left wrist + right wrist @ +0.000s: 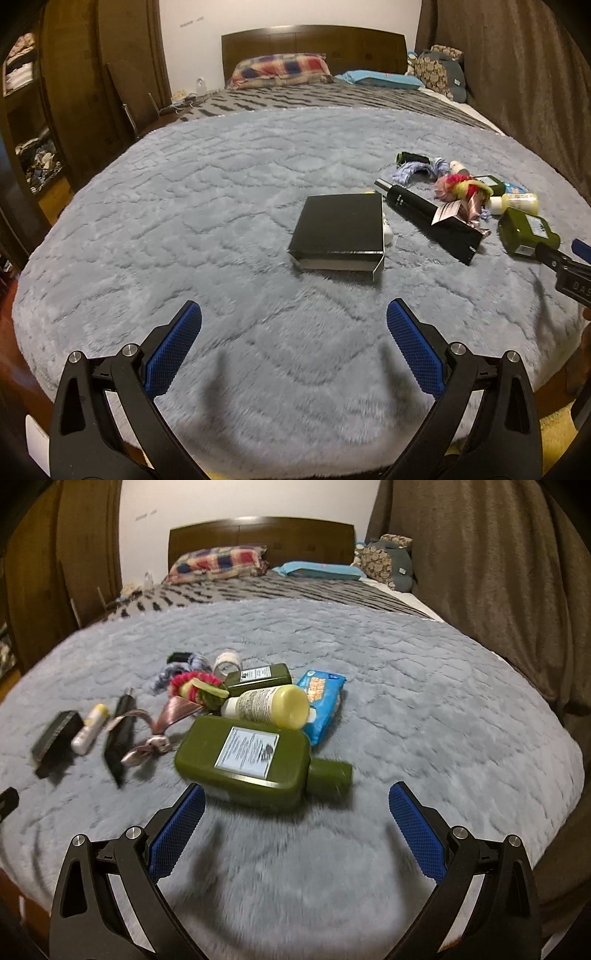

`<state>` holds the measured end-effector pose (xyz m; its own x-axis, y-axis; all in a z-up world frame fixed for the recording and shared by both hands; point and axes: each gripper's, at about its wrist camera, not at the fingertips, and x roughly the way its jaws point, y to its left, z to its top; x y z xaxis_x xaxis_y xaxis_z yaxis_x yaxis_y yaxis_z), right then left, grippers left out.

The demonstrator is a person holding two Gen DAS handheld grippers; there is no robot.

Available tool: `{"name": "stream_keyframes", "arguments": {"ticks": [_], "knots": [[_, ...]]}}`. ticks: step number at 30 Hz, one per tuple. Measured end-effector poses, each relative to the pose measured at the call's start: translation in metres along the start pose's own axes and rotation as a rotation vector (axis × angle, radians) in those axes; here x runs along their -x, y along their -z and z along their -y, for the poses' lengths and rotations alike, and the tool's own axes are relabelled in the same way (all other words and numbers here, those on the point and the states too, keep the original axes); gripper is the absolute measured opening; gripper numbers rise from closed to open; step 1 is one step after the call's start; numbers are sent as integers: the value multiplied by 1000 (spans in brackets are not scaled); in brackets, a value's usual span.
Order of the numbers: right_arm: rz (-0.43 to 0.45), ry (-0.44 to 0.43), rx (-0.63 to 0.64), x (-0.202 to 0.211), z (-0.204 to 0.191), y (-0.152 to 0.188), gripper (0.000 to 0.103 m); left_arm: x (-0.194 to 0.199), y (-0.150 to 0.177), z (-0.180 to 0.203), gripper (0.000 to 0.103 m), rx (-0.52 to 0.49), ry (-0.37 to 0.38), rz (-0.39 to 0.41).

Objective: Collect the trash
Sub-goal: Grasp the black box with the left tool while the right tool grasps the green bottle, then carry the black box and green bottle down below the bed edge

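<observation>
Grey fluffy blanket (424, 686) covers the bed; my right tool (295, 805) hangs spread wide and empty, with the big green bottle (243, 753) just ahead, long axis crosswise, cap right. My left tool (293, 321), equally wide, faces the black box (340, 229).

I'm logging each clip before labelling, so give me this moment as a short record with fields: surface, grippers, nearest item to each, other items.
surface: grey fluffy blanket on a bed
left gripper: open, empty, above the blanket
right gripper: open, empty
nearest to left: black box, lying flat
nearest to right: large green bottle on its side, cap pointing right
other items: yellow-capped white bottle, blue packet, smaller green bottle, black tube, pink ribbon
</observation>
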<state>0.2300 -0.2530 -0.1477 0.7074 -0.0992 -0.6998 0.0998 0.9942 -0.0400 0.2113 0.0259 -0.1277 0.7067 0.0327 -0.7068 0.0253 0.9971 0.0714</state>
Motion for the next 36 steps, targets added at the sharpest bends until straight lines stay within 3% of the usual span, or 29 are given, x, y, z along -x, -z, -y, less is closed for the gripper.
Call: {"name": "stream_keyframes", "arguments": {"ticks": [8, 14, 15, 17, 20, 24, 36], "knots": [[-25, -10, 49, -31, -11, -16, 100, -35, -25, 14, 95, -14, 21, -23], [-63, -150, -18, -36, -7, -22, 95, -63, -39, 17, 95, -14, 22, -46], [-66, -156, -17, -36, -6, -22, 88, -65, -39, 16, 89, -10, 32, -48], [-72, -182, -21, -37, -5, -23, 83, -71, -42, 14, 71, 2, 58, -60], [-79, -197, -3, -40, -10, -24, 70, -78, -44, 15, 68, 3, 68, -67], [-70, -153, 38, -43, -20, -23, 70, -74, -43, 18, 67, -10, 76, -60], [-33, -180, 48, 1, -26, 5, 61, -27, -10, 13, 67, 21, 119, -39]]}}
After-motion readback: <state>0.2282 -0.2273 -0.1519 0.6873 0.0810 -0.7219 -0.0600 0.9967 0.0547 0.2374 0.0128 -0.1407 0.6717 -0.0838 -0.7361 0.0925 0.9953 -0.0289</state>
